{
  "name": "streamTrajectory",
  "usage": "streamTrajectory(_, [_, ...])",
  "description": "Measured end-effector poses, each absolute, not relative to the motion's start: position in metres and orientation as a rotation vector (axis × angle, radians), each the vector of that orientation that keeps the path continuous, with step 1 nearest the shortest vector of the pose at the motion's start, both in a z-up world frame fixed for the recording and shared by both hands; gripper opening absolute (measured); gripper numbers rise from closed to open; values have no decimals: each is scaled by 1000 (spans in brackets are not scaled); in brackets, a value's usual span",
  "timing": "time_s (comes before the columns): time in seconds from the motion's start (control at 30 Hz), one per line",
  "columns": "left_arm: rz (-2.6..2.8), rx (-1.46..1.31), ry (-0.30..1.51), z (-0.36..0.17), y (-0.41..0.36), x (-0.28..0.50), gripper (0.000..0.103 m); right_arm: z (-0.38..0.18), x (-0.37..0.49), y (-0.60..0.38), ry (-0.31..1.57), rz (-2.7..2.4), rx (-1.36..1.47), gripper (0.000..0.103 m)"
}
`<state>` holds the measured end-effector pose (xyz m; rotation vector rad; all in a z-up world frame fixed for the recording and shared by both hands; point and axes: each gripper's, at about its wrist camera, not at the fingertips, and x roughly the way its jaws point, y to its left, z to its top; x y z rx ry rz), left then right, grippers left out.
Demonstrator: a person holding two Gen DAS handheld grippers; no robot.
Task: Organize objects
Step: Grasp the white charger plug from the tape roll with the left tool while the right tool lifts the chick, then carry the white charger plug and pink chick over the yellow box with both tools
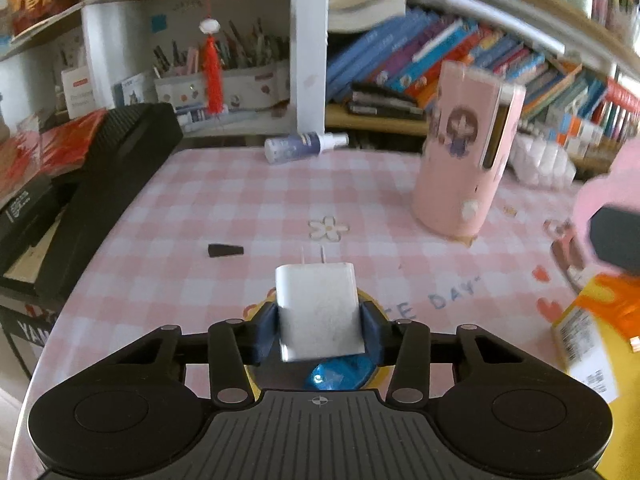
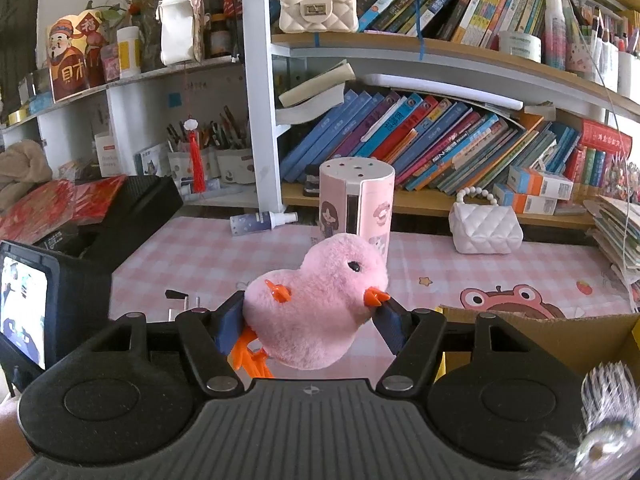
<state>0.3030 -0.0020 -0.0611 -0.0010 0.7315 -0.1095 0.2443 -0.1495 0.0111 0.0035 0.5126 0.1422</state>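
Note:
My left gripper (image 1: 318, 320) is shut on a white charger plug (image 1: 318, 304), its two prongs pointing away from me, just above the pink checked tablecloth (image 1: 240, 200). A blue shiny object (image 1: 340, 376) lies under the plug. My right gripper (image 2: 310, 318) is shut on a pink plush chick (image 2: 320, 292) with an orange beak and feet, held above the table. In the left wrist view the chick (image 1: 612, 200) shows at the right edge. An open cardboard box (image 2: 540, 336) sits right of the right gripper.
A tall pink cylinder (image 1: 464, 152) stands mid-table and a spray bottle (image 1: 304, 146) lies at the back. A small black cap (image 1: 226, 250) lies left of centre. A black case (image 1: 112, 184) borders the left edge. A white quilted purse (image 2: 486, 228) sits back right, before bookshelves.

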Motion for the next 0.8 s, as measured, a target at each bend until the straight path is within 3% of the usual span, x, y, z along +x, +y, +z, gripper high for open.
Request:
streamTrajectory(0.4, [-113, -118, 623, -10, 43, 237, 43, 14, 227, -136, 503, 189, -16, 65])
streamTrajectory(0.8, [-104, -131, 651, -10, 68, 170, 43, -2, 185, -117, 616, 265, -78, 65])
